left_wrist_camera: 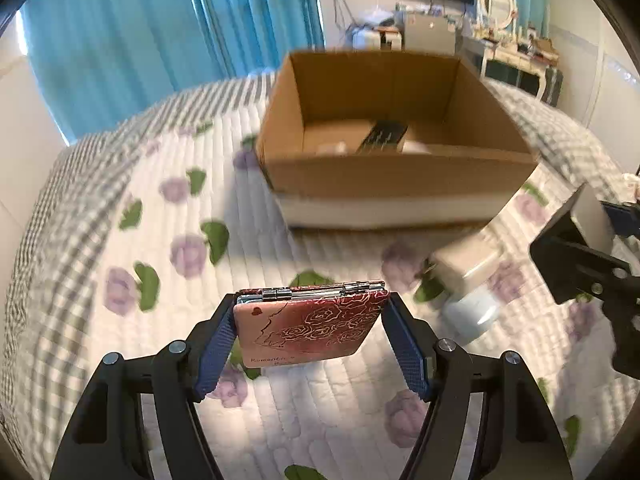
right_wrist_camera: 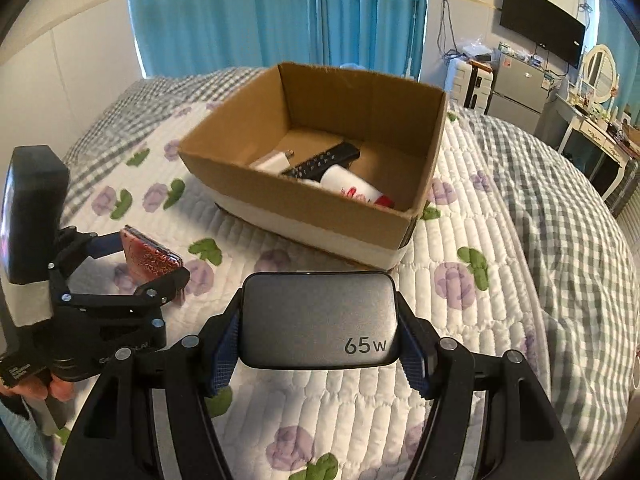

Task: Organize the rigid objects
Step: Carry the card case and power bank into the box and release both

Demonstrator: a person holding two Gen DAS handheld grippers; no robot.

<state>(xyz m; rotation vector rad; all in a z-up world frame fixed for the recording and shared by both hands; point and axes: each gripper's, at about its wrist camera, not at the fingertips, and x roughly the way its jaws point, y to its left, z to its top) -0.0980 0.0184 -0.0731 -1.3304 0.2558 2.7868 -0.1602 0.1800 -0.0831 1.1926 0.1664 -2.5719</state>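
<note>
Left gripper (left_wrist_camera: 310, 320) clamped on compact mirror (left_wrist_camera: 308, 326), right gripper (right_wrist_camera: 318, 326) on 65W charger (right_wrist_camera: 318, 320): lift both clear of cardboard box (right_wrist_camera: 304, 222) rim before releasing inside.

A bedroom in daylight. A bed (right_wrist_camera: 500, 240) fills the foreground, covered by a white quilt with purple flowers and a grey checked blanket (right_wrist_camera: 568, 184). Bright blue curtains (right_wrist_camera: 240, 12) hang at twelve o'clock, glowing with light. At two o'clock are cream walls, a wall-mounted black television (right_wrist_camera: 540, 20), a small grey fridge (right_wrist_camera: 518, 88) and a white dressing table with an oval mirror (right_wrist_camera: 600, 68).
</note>
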